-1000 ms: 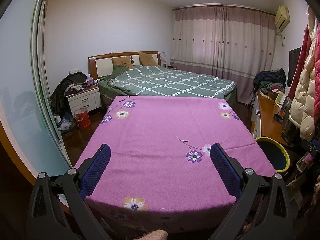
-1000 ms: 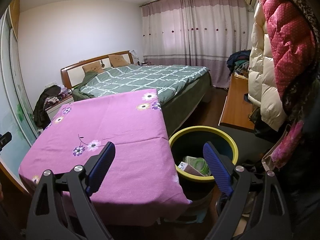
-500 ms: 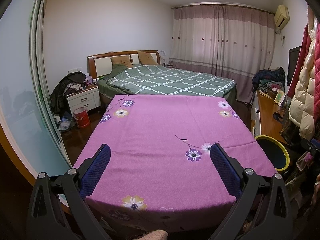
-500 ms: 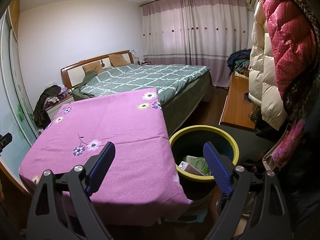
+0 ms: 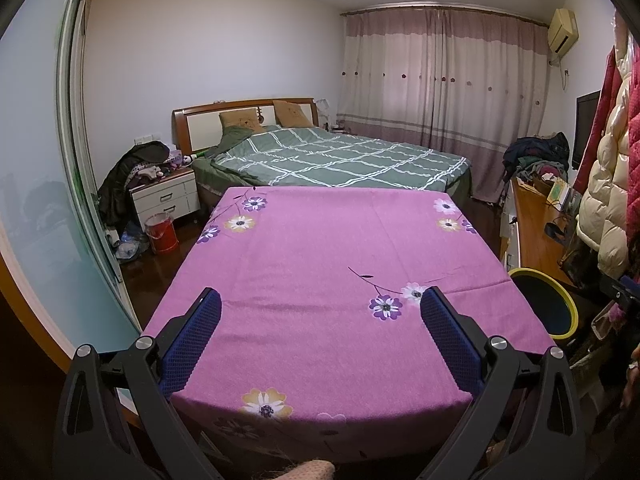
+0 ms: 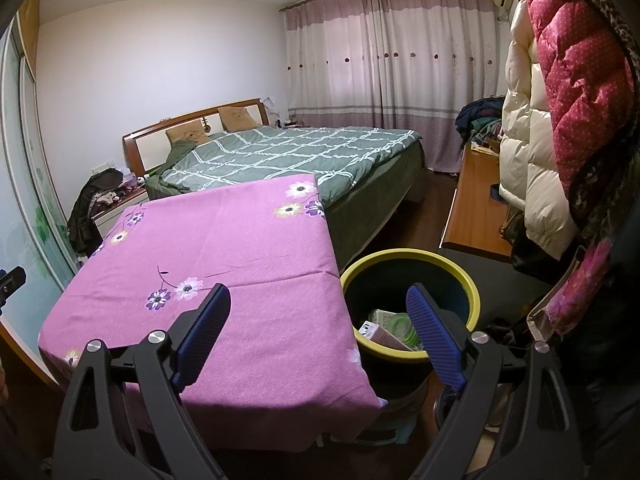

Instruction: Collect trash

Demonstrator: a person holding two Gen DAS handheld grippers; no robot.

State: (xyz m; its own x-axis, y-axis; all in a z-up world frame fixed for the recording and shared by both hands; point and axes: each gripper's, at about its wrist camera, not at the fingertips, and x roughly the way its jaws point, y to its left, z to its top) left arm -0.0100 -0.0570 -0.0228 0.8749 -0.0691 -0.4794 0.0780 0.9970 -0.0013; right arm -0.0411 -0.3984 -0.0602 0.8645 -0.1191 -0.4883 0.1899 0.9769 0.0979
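A dark bin with a yellow rim (image 6: 410, 258) stands on the floor right of the table; in the left wrist view it (image 5: 568, 306) shows at the right edge. Inside it lie a pale carton and green-white packaging (image 6: 386, 326). The table carries a purple flowered cloth (image 5: 320, 260), also in the right wrist view (image 6: 224, 248). My left gripper (image 5: 320, 306) is open and empty over the table's near part. My right gripper (image 6: 318, 300) is open and empty, its right finger over the bin, its left over the cloth.
A green-quilted bed (image 5: 340, 156) lies beyond the table. A nightstand with clothes (image 5: 164, 188) and a red bucket (image 5: 161, 232) are at the left. A wooden desk (image 6: 476, 208) and hanging puffy coats (image 6: 560, 100) are at the right. A mirrored wardrobe door (image 5: 44, 200) runs along the left.
The views have barely shifted. Both grippers stay open and empty in about the same place.
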